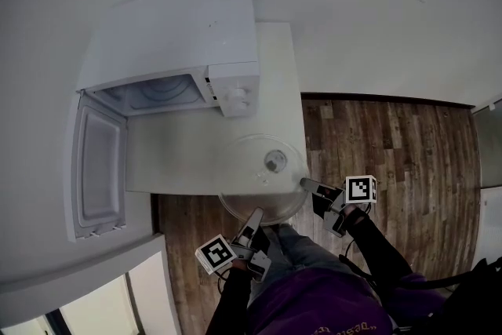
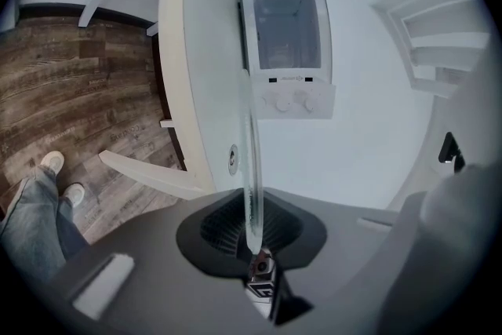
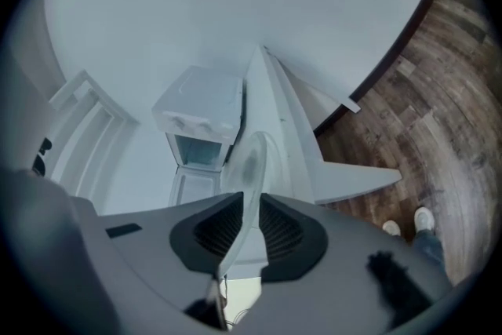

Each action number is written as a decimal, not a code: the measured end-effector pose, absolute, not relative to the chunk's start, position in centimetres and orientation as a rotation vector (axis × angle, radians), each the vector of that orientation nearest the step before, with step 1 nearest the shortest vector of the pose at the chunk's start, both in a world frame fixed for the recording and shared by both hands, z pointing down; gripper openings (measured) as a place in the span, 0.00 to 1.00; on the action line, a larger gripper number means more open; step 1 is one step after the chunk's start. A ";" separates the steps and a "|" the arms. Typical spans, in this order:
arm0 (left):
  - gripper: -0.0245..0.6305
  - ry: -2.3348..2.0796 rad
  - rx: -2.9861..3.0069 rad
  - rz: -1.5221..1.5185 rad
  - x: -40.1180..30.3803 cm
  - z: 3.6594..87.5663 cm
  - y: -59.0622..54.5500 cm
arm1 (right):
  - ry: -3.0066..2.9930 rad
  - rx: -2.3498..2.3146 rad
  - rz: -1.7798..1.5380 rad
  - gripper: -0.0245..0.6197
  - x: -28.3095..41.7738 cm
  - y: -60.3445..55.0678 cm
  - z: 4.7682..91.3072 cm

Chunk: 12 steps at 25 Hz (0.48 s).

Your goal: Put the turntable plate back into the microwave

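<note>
The clear glass turntable plate [image 1: 263, 176] hangs over the front edge of the white table [image 1: 188, 161], its hub facing up. My left gripper [image 1: 256, 217] is shut on the plate's near rim, and in the left gripper view the plate [image 2: 249, 161] runs edge-on out of that gripper [image 2: 252, 235]. My right gripper [image 1: 307, 184] is at the plate's right rim. In the right gripper view the plate [image 3: 247, 169] passes between that gripper [image 3: 239, 239], lying against one pad with a gap at the other. The white microwave [image 1: 172, 51] stands at the back of the table with its cavity [image 1: 157, 94] open.
The microwave door [image 1: 98, 169] is swung wide to the left, beside the table. The white wall lies behind and the wooden floor [image 1: 392, 153] to the right. The person's legs and shoes [image 2: 55, 169] are below the table edge.
</note>
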<state>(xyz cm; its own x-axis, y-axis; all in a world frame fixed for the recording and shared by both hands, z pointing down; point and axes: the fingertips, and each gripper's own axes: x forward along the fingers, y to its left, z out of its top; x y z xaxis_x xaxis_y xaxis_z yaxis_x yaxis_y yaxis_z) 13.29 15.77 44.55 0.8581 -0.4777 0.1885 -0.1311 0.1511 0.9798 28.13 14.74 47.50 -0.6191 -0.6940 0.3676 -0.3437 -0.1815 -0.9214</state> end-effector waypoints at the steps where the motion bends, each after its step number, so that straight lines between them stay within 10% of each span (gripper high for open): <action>1: 0.09 -0.523 1.418 -0.269 13.2 44.4 15.9 | 1.820 -1.194 -1.867 0.15 27.9 14.8 47.4; 12: 0.10 -0.590 1.514 -0.386 10.7 40.8 16.2 | 2.096 -1.193 -1.697 0.14 25.1 13.2 41.4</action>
